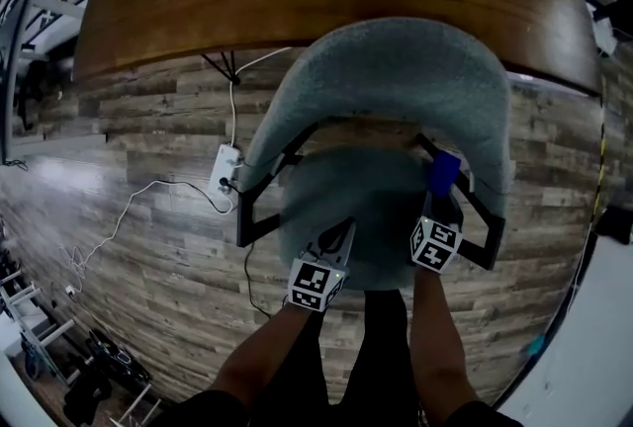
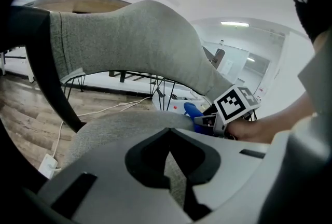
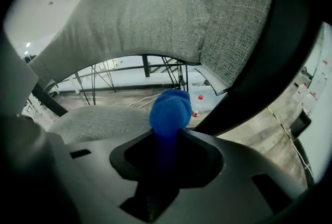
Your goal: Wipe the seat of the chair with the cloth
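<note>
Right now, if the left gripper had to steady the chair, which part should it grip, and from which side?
Probably the black armrest bar on the person's left: thin and exposed, unlike the broad padded seat. Bring the left gripper down from above, fingers straddling it.

The left tool [image 1: 339, 235] and the right tool [image 1: 442, 190] are made of pale grey plastic, with black parts inside the mouth. Each one has a white cube [image 1: 316, 285] on its back with black squares printed on it (like a little puzzle picture). The person wears dark clothes [image 1: 386, 346].
</note>
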